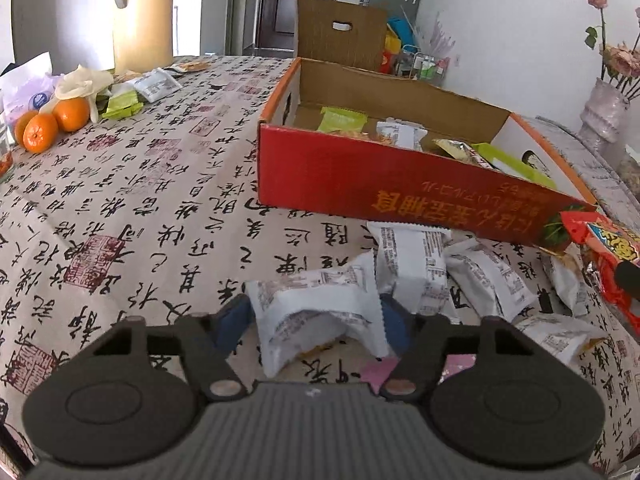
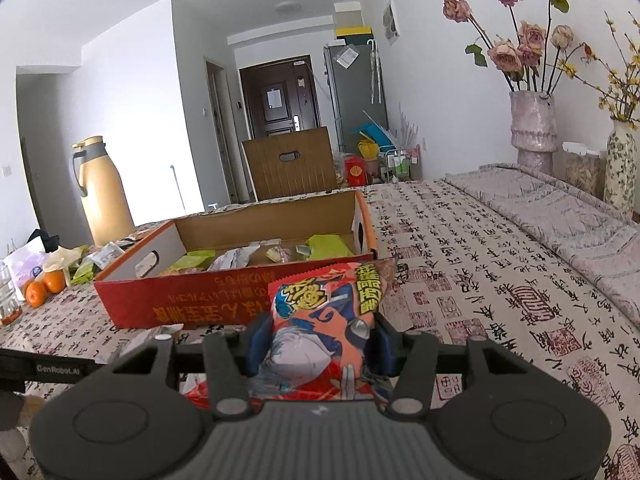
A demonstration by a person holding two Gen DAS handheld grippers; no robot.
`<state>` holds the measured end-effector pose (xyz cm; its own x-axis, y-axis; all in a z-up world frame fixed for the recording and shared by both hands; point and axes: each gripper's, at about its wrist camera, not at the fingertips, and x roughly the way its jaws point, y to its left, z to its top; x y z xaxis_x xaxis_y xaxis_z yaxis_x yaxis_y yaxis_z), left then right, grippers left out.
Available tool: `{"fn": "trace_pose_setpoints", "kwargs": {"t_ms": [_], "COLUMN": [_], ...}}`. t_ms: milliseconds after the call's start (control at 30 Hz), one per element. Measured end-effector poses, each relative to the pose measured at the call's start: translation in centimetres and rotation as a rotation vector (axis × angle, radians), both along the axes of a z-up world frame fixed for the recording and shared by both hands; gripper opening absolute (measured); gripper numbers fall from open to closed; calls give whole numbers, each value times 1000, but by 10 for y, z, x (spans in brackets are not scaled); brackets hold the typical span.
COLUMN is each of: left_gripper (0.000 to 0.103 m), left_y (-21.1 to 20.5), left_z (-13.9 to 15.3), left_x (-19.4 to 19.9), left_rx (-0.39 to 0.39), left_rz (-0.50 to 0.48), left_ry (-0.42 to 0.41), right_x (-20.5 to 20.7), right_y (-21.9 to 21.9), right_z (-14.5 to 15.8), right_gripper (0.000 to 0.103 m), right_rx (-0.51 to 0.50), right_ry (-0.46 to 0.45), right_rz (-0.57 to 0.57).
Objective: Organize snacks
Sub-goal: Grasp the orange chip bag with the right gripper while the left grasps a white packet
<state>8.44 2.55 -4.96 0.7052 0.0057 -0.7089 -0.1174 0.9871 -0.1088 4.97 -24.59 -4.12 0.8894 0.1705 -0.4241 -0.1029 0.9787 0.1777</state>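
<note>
In the left wrist view, the left claw [image 1: 314, 320] sits low in the frame with its two blue pads [image 1: 234, 320] on either side of a white snack packet [image 1: 320, 312]. The packet is buckled upward between them, so the claw is gripping it at a middling width, with the packet's lower edge touching the calligraphy-print cloth on the counter [image 1: 140, 220]. Just right of it lie more white packets [image 1: 416, 264] in a loose cluster, close against the front wall of the red cardboard box [image 1: 380, 184]. The box fills the centre right of the frame and already holds green and white packets [image 1: 342, 119]. At the upper left edge are three oranges [image 1: 52, 124], some green packets [image 1: 122, 105] and a tall cream thermos [image 1: 142, 16].

In the right wrist view, the right claw [image 2: 318, 344] is closed to a middling width on a red snack bag [image 2: 324, 320] printed with a cartoon figure. The bag stands up between the pads at the lower centre, its top edge overlapping the box's near right corner [image 2: 368, 240] in the frame. The box [image 2: 192, 300] lies centre left. Vases of dried roses [image 2: 534, 128] stand at the upper right, beside a folded grey blanket [image 2: 560, 216].
</note>
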Motion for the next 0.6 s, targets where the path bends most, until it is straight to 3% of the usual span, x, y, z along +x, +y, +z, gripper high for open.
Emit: {"fn": "trace_pose_setpoints", "kwargs": {"t_ms": [300, 600], "left_gripper": [54, 53], "left_y": [-6, -4], "left_z": [1, 16], "left_x": [-7, -16], "left_rx": [43, 68], "left_rz": [-28, -24], "left_ry": [-45, -104], "right_x": [-1, -3], "right_y": [-6, -6], "right_z": [-3, 0], "right_gripper": [52, 52], "right_rx": [11, 11], "right_ry": [7, -5], "right_rz": [-5, -3]}}
